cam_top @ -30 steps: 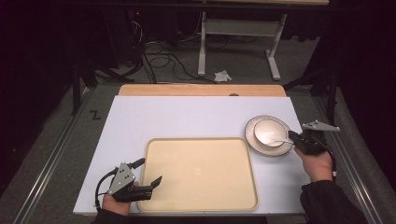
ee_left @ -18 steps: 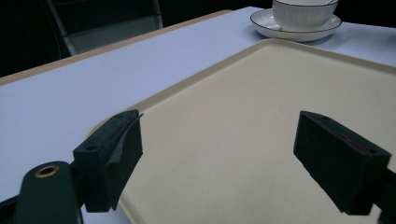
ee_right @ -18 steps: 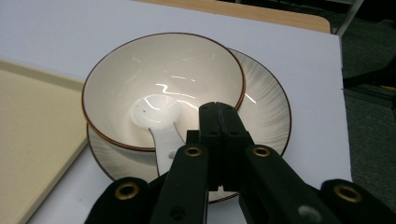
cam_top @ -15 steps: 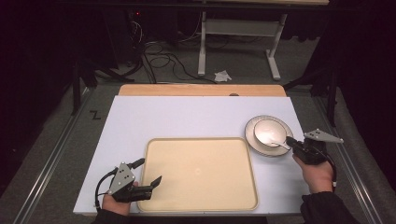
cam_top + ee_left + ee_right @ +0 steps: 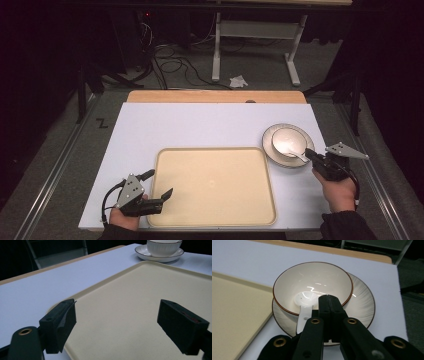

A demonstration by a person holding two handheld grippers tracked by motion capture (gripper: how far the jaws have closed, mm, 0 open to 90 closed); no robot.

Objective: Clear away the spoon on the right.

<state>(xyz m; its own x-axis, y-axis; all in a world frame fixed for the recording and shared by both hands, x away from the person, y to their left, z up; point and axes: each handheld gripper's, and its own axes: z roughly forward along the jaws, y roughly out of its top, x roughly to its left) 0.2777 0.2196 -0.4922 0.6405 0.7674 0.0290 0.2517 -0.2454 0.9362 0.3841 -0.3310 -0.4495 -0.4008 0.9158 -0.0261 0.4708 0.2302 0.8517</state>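
Jaws of right gripper (image 5: pixel 329 305) apparently closed over bowl (image 5: pixel 312 287).

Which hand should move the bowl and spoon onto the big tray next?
Probably the right. The right gripper is at the white brown-rimmed bowl on its ribbed saucer, jaws closed beside the white spoon. The left gripper sits open at the beige plastic tray, far from the bowl.

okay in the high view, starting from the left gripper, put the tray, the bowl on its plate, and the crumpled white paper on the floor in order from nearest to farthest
From the left gripper:
1. Tray: right at the jaws, its near left corner between them.
2. Bowl: across the table at the right, sitting on the plate.
3. Crumpled white paper: on the floor beyond the table's far edge.
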